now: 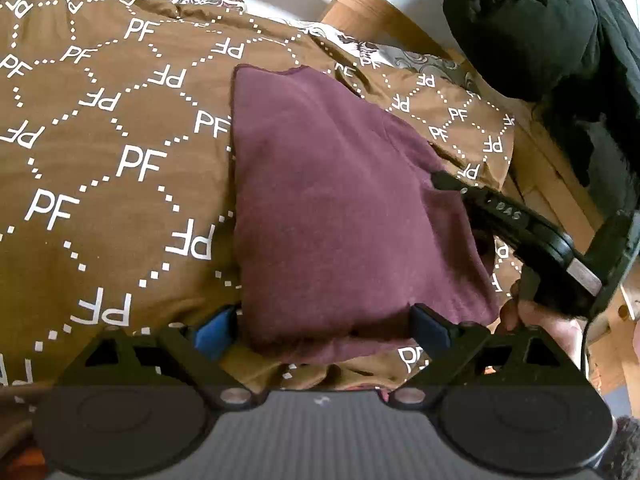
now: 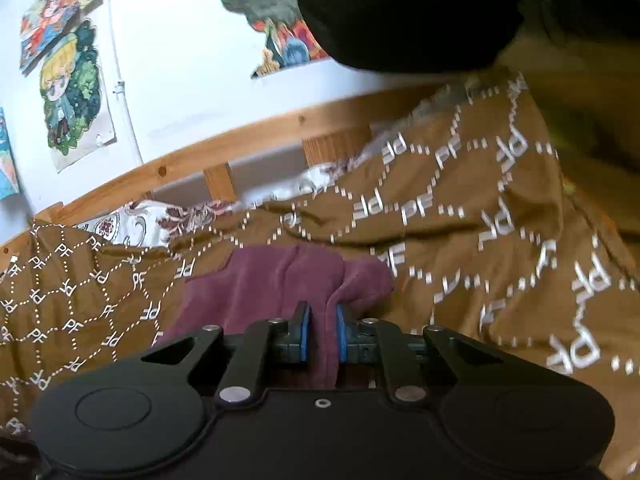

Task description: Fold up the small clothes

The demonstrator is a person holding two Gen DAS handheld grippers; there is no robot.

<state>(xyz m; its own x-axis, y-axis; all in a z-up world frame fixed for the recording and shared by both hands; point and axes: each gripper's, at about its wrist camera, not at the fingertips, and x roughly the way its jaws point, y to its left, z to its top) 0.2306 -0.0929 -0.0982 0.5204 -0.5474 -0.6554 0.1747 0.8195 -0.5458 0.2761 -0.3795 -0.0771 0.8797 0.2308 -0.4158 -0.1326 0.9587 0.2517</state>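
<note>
A maroon garment point(image 1: 340, 208) lies folded lengthwise on a brown bedspread point(image 1: 100, 152) printed with white "PF" letters. My left gripper point(image 1: 322, 330) is open, its blue pads on either side of the garment's near edge. My right gripper point(image 1: 444, 180) reaches in from the right and pinches the garment's right edge. In the right wrist view my right gripper point(image 2: 322, 334) is shut on a raised fold of the maroon garment point(image 2: 280, 280), with cloth hanging down between the blue pads point(image 2: 305, 332).
A wooden bed frame point(image 2: 192, 160) runs along the far side below a white wall with cartoon posters point(image 2: 68, 92). A black padded jacket point(image 1: 532, 28) hangs at the right. A white patterned sheet point(image 2: 132, 220) shows at the bedspread's far edge.
</note>
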